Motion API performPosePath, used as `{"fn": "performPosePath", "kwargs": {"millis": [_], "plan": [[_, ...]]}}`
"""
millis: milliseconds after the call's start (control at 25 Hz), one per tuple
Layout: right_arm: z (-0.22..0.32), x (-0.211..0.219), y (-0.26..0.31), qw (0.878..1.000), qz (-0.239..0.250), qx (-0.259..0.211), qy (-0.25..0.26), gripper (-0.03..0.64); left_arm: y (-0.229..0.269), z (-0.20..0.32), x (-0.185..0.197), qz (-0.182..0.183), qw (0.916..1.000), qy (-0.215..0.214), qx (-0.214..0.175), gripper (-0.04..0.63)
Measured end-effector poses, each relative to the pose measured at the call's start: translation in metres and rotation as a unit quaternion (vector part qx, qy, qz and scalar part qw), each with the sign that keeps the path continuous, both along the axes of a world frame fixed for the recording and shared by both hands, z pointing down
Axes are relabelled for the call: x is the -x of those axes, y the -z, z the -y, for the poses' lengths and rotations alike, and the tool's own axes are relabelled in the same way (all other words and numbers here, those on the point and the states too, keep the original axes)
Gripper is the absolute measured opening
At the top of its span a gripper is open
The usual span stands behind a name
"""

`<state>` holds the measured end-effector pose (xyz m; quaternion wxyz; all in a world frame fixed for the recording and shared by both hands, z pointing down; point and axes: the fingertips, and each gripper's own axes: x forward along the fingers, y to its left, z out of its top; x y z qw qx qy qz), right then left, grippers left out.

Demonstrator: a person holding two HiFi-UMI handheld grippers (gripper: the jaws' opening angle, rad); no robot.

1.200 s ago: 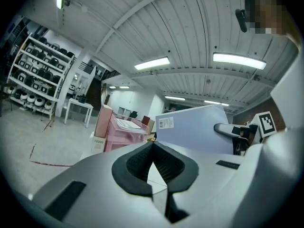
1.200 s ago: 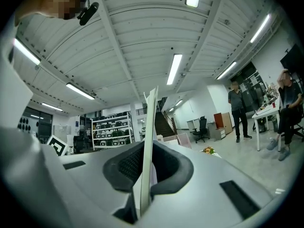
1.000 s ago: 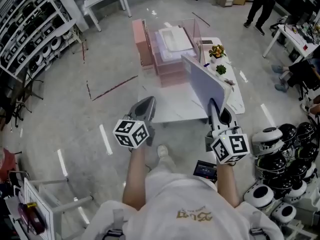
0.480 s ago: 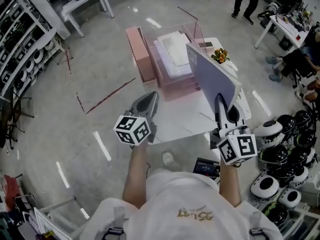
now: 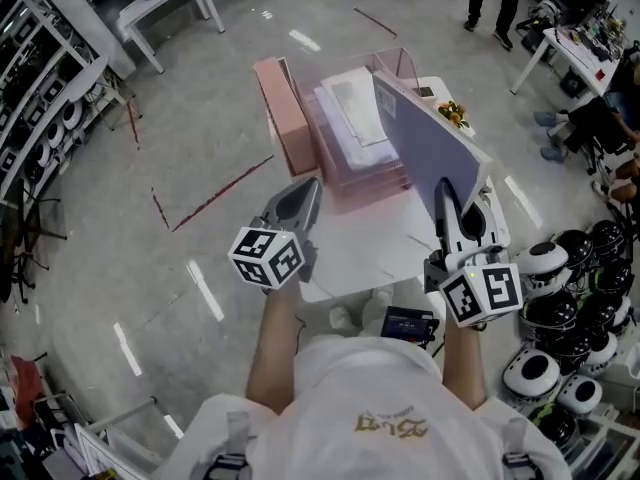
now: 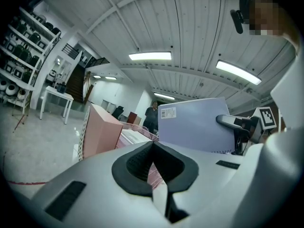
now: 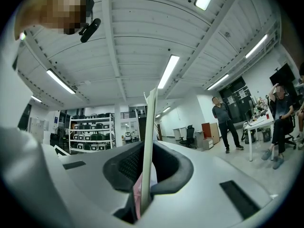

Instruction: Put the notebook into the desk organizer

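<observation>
Two jaws on the notebook, organizer to its left

My right gripper (image 5: 449, 198) is clamped on the near edge of the thin lavender card-covered notebook (image 5: 425, 143), which stands on edge above the right side of the white table (image 5: 365, 253). The pink plastic desk organizer (image 5: 283, 118) fills the far left corner, just beside the notebook's left face, its trays parallel to the notebook's long axis. My left gripper (image 5: 303, 193) hangs closed on nothing (a spare), so the right is nearer.
</observation>
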<state>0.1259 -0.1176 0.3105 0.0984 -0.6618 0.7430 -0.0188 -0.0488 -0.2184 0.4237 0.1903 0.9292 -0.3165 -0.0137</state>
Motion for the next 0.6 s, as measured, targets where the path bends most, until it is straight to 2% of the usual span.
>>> {"fn": "performPosePath", "kwargs": {"millis": [600], "plan": [[0.075,-0.011,-0.011,0.999,-0.015,0.015,0.043,0.043,-0.003,0.049,-0.009,0.003,0.9992,0.040,0.007,0.015]]}}
